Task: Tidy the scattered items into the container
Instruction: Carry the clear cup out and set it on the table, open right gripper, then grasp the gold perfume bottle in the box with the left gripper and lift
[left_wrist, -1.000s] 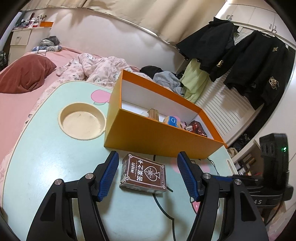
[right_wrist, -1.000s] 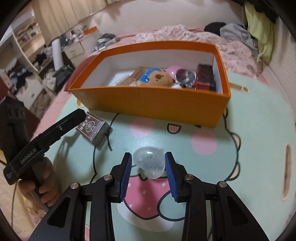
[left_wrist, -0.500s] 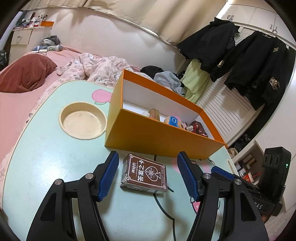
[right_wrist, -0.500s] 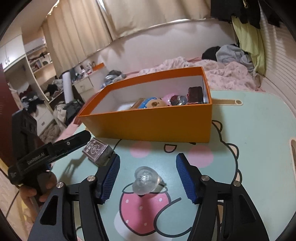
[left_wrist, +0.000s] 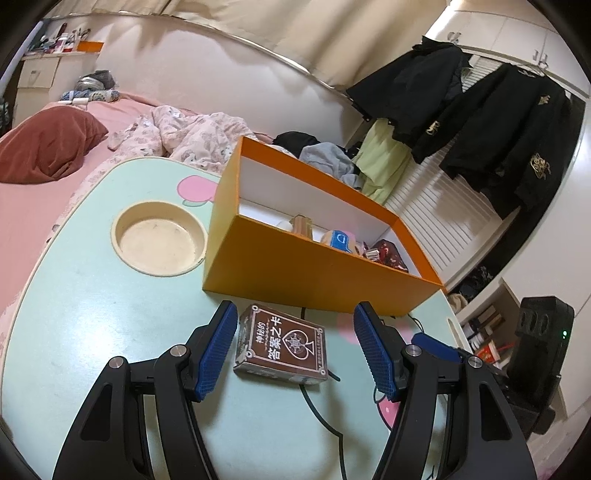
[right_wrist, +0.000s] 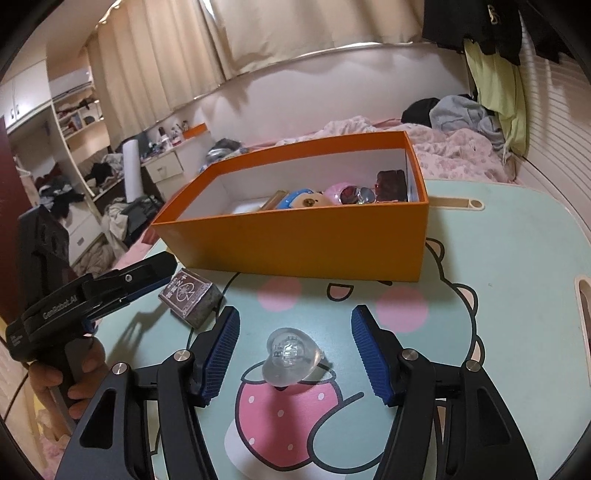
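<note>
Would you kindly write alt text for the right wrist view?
The right gripper stands open around a clear plastic piece lying on the table, its pads apart from it. Behind is an orange box holding small items; at left, the left gripper reaches toward a card deck.

Lived-in home bedroom, cluttered.

A bed (left_wrist: 44, 206) with pink sheet, dark red pillow (left_wrist: 48, 147) and rumpled patterned quilt (left_wrist: 192, 136) is seen right behind a mint cartoon-print tabletop (left_wrist: 74, 295). Black jackets (left_wrist: 491, 122) and a light green garment (left_wrist: 384, 166) are hung before white slatted closet doors (left_wrist: 439, 206). Beige curtains (right_wrist: 280, 33) are drawn across the far wall. Open shelves (right_wrist: 74, 118), a white drawer unit (right_wrist: 162, 168) and piles of clothes (right_wrist: 59, 192) are visible along one side. Loose clothing (right_wrist: 458, 110) is heaped on the bed's far end.
</note>
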